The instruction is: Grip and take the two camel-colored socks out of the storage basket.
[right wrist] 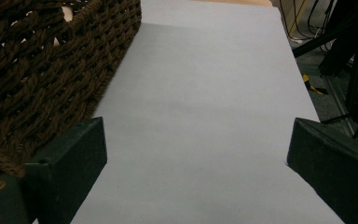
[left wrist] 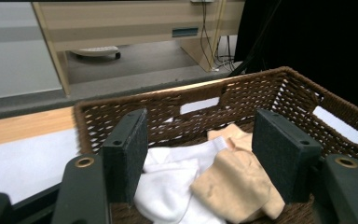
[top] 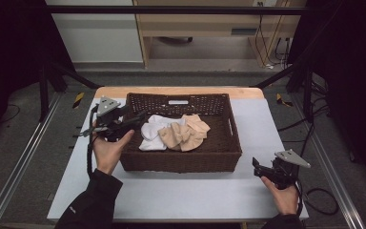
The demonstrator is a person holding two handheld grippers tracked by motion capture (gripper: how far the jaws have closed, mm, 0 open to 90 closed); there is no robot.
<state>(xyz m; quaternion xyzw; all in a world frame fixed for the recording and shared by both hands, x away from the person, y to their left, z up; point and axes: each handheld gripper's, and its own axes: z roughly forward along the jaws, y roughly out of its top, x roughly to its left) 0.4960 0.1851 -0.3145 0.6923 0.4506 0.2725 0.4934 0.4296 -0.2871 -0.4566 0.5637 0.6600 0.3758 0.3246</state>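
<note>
a: why is the right gripper (top: 259, 168) idling at the near right corner of the pale grey table (top: 181, 195), jaws gaping wide over bare surface?

b: probably keeping clear. the left gripper (left wrist: 200, 154) is doing the work, jaws spread wide over the dark brown woven wicker basket (top: 181, 160), framing the white cotton sock (left wrist: 168, 191) and the beige socks (left wrist: 235, 186) lying inside.

Crumpled white socks (top: 151, 133) and beige socks (top: 186, 134), touching, heaped inside the dark woven basket (top: 181, 161).
</note>
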